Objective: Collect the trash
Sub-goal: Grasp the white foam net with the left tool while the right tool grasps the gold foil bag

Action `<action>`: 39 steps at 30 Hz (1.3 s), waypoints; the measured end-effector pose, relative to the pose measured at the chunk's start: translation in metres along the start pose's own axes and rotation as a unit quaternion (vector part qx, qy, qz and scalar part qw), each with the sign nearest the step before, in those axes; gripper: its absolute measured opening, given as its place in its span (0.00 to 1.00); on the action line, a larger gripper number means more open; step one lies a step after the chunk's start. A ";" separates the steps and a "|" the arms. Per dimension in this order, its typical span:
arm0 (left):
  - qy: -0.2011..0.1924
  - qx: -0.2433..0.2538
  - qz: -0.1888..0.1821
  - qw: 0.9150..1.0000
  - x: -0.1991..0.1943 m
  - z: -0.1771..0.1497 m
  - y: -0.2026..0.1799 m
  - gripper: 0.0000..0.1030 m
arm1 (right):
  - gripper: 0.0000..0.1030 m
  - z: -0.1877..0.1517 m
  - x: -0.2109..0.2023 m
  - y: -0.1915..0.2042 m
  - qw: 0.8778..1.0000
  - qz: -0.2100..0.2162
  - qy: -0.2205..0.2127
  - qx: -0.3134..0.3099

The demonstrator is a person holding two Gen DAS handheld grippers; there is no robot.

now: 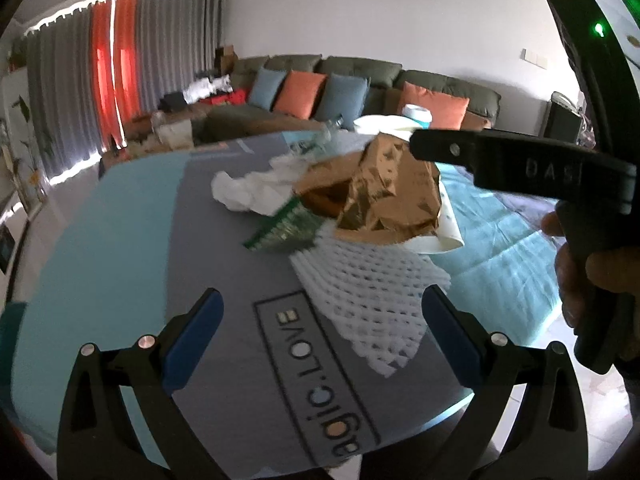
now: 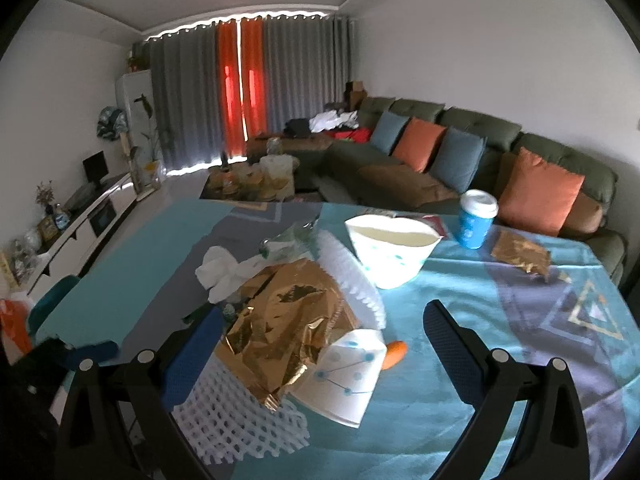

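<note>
Lying heaped on the desk [image 2: 460, 380], the trash sits mid-cloth in both views; going left to right in the left wrist view: the left gripper [image 1: 320, 340] has its blue fingers [image 1: 192, 344] wide apart and holding nothing, low over the grey strip of cloth; a white tissue [image 1: 244, 192] lies at the pile's left edge; a green wrapper [image 1: 286, 228] sits just beside it; the gold foil [image 1: 384, 192] rises crumpled on top; the foam net [image 1: 360, 292] spreads in front, its near end between the open fingers; the right gripper's black body crosses the upper right, with a hand [image 1: 576, 272] on its handle.

From the right wrist view: the right gripper [image 2: 320, 360] also has its fingers [image 2: 452, 356] spread apart and empty, with the foil and a flattened paper cup [image 2: 344, 376] between them; an orange scrap [image 2: 394, 352] touches that cup; a white bowl [image 2: 390, 252] stands behind; a blue cup [image 2: 476, 220] stands farther right; a second foil piece [image 2: 520, 256] lies apart near the far edge.
</note>
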State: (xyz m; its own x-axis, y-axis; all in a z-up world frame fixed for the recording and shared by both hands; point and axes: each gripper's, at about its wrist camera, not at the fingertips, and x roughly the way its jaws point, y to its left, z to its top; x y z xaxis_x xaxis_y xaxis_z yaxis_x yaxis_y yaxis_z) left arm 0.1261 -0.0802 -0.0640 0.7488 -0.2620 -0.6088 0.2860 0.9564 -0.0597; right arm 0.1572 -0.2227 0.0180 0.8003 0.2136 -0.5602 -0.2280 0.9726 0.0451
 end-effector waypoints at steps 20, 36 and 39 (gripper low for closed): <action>0.071 -0.031 -0.066 0.995 0.045 0.001 -0.014 0.77 | 0.58 -0.004 0.021 0.001 0.997 0.054 0.051 0.006; 0.058 -0.040 -0.051 0.996 0.055 0.006 -0.006 0.38 | 0.23 -0.011 0.024 -0.001 0.997 0.057 0.059 0.001; 0.056 -0.041 -0.060 0.996 0.055 0.007 -0.004 0.25 | 0.19 -0.011 0.025 0.001 0.996 0.065 0.061 0.004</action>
State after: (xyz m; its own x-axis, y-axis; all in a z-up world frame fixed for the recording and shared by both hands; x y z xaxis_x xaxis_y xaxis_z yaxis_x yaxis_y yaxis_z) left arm 0.1705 -0.0991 -0.0923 0.6387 -0.3639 -0.6780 0.3170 0.9273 -0.1991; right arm 0.1706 -0.2176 -0.0055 0.6913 0.3252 -0.6452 -0.3197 0.9385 0.1305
